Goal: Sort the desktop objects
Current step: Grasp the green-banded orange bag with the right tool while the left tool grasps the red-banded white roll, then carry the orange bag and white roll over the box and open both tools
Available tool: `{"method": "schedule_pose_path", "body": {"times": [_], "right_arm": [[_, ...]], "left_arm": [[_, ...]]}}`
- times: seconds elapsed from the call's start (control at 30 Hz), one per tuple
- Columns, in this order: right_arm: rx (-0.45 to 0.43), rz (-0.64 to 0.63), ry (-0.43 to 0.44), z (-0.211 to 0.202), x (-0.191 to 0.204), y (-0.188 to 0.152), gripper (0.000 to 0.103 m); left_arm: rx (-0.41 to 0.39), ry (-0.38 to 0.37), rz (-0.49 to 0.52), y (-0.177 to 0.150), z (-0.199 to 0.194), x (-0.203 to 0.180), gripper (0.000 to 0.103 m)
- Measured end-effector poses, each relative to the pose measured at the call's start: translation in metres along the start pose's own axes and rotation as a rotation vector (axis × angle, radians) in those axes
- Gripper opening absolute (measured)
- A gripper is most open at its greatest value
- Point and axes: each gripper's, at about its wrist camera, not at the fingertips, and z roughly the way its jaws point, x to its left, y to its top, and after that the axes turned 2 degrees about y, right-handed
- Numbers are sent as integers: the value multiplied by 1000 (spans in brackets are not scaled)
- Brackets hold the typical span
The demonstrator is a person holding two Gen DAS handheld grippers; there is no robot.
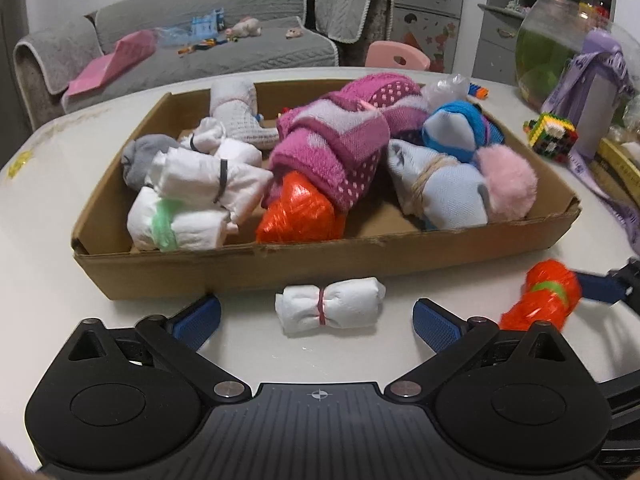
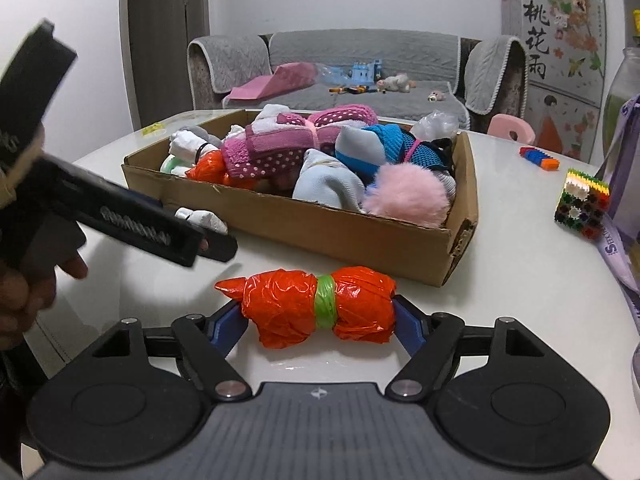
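Observation:
A cardboard box (image 1: 320, 258) on the white table holds several rolled cloth and plastic bundles; it also shows in the right wrist view (image 2: 352, 236). A white bundle with a red band (image 1: 330, 306) lies on the table in front of the box, between the wide-open fingers of my left gripper (image 1: 316, 320), not touched. My right gripper (image 2: 318, 326) is shut on an orange plastic bundle with a green band (image 2: 316, 306), held just above the table; the bundle also shows in the left wrist view (image 1: 542, 298). The white bundle (image 2: 202, 218) is partly hidden behind the left gripper.
A multicoloured brick cube (image 1: 552, 136) (image 2: 582, 206), a purple bag (image 1: 600, 92) and a glass fish bowl (image 1: 552, 44) stand at the table's right. A small orange-blue brick piece (image 2: 540, 159) lies beyond the box. A grey sofa (image 1: 200, 32) is behind the table.

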Motion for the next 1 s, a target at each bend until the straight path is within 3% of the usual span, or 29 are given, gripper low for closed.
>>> {"method": "schedule_pose_path", "body": {"times": [0.47,0.5,0.53,0.57,0.6,1.0], "right_arm": [[3,-8,-11,-6,3,-10,81],[3,-8,-15,-7,3,-10,78],[-2,-10,-19,-9,3,-11,70],[-5,-8,-19,-10,3,-11,68],[-6,-7,-18,-12,3,-11,67],[-23,-4,-24,-22,7,-15,66]], "left_arm": [[-53,23,-25,-5,0,-2,101],[-54,25,-27,-4,-1,-2,97],[-60,32,-31,-4,-3,-2,85],[-73,46,-33,-5,-6,-2,75],[-79,44,-38,-5,-9,-2,54],[-60,29,-64,-13,-22,12,52]]}}
